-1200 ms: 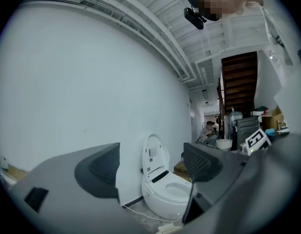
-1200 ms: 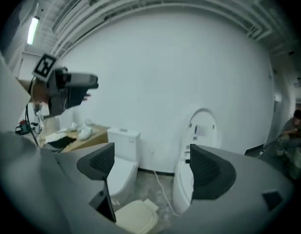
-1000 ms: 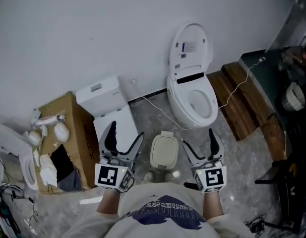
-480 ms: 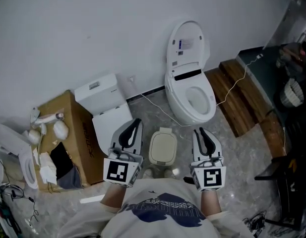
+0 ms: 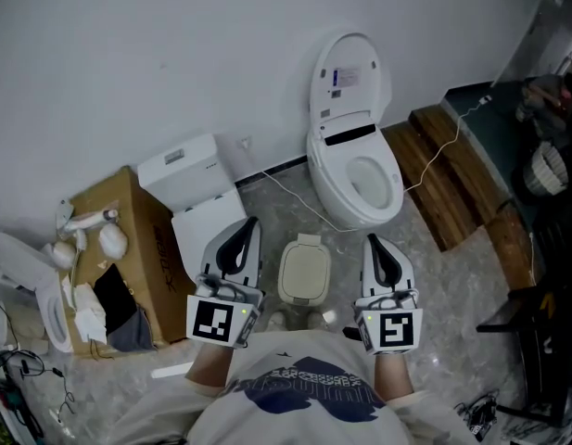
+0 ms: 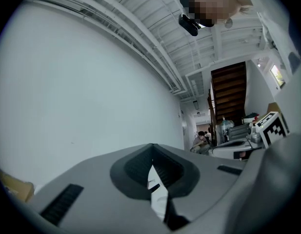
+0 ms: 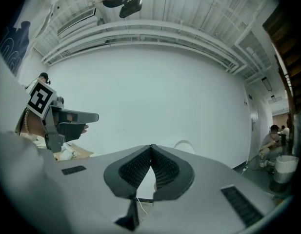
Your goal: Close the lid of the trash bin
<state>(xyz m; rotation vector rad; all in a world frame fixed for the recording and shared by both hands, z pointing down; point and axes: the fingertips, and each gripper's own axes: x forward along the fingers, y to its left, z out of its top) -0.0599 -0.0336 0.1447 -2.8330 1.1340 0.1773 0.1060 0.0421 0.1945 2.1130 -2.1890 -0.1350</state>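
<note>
The small beige trash bin (image 5: 304, 273) stands on the marble floor between my two grippers, with its lid lying flat on top. My left gripper (image 5: 245, 232) hovers just left of it, jaws shut with nothing between them. On the bin's right, my right gripper (image 5: 374, 247) is likewise shut and empty. Neither touches the bin. The left gripper view shows that gripper's fingertips (image 6: 151, 152) meeting against a white wall. In the right gripper view the fingertips (image 7: 151, 152) also meet, and the left gripper (image 7: 55, 118) shows at the left. The bin is in neither gripper view.
A white toilet (image 5: 356, 170) with its seat lid raised stands against the wall behind the bin. A white cistern (image 5: 186, 176) and a cardboard box (image 5: 119, 213) of clutter sit at the left. Wooden planks (image 5: 445, 185) lie at the right, and a cable (image 5: 295, 202) runs across the floor.
Both grippers' jaws went from wide open to shut. Both hands rose a little, and the left one shifted slightly towards the bin.
</note>
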